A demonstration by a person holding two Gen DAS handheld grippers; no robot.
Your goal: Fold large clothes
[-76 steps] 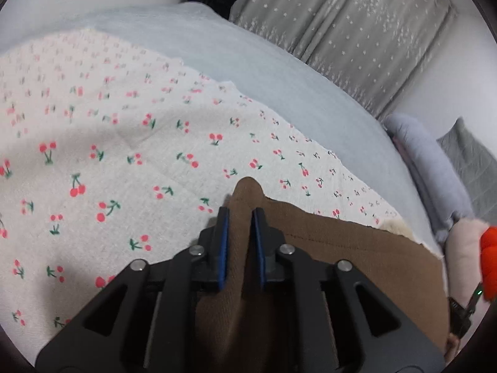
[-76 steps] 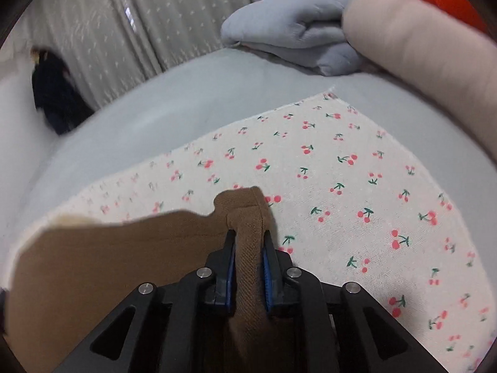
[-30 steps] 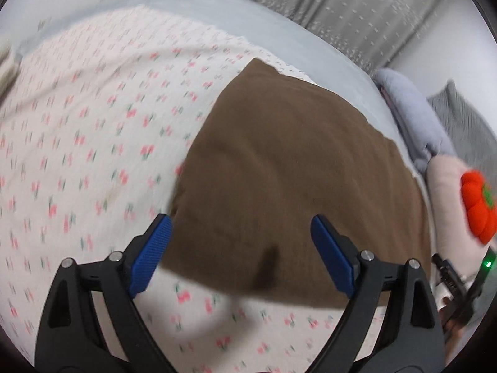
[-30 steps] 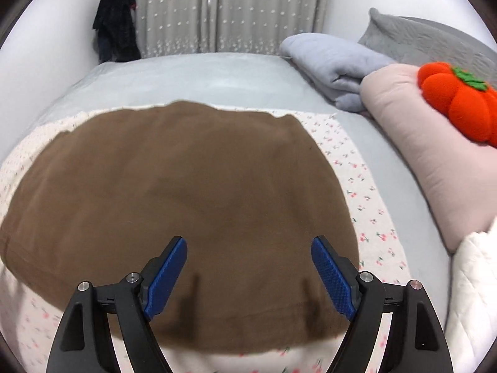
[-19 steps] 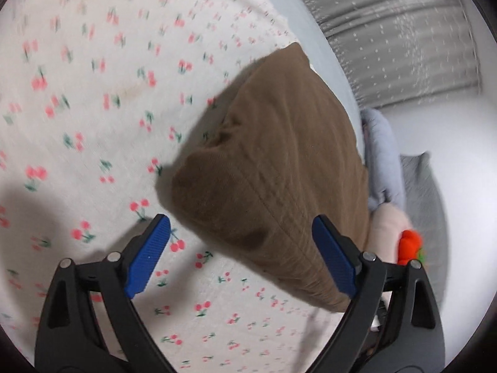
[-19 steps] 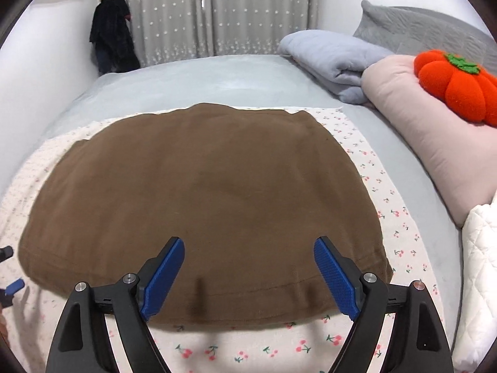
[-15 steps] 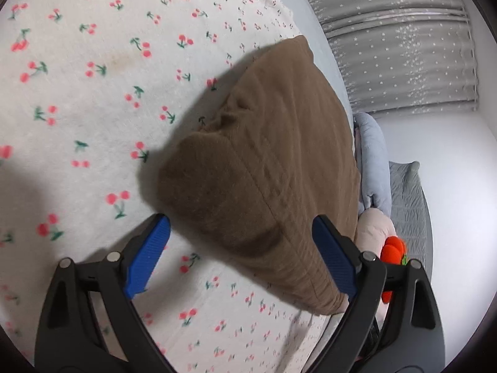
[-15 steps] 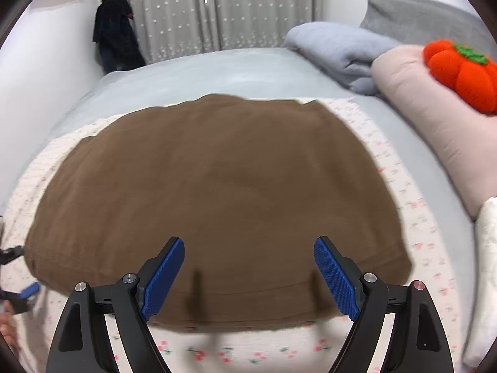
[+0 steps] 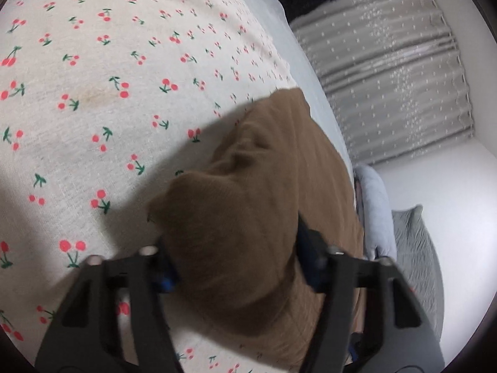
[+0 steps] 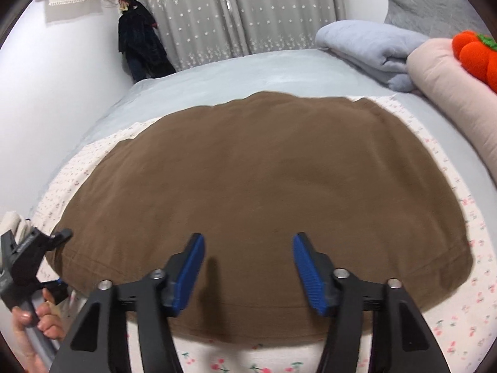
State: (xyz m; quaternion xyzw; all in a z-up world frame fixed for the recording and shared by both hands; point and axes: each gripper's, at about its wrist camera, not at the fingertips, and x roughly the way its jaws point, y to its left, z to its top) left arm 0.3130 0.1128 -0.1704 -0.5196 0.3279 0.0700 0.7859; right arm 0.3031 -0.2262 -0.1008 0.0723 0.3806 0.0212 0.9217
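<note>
Two views show your brown garment (image 10: pixel 264 192) lying flat on the cherry-print sheet (image 9: pixel 93 99) that covers the bed.

In the left wrist view, your left gripper (image 9: pixel 233 264) straddles the garment's near left corner, which bulges up between the fingers (image 9: pixel 167 276). The fingers are spread with cloth between them, not pinched shut on it; the blue pads are mostly hidden by the fabric. Grey curtains (image 9: pixel 388 77) and a folded blue blanket (image 9: pixel 372 205) sit far right.

In the right wrist view, your right gripper (image 10: pixel 248 267) hovers over the garment's near hem, fingers wide apart and holding nothing. The garment spreads broad across the sheet, its far edge near the bare grey mattress cover. On the near left, your left hand (image 10: pixel 34 320) holds the other gripper at the corner. A pink pillow (image 10: pixel 459 93) with an orange plush pumpkin (image 10: pixel 475 52) lies far right.

The cloth looks soft, limp and light, probably a thick knit that will sag and bunch rather than hold shape. Take it at the two near corners, pinching through all the layers at the hem, so the fold carries over evenly.
</note>
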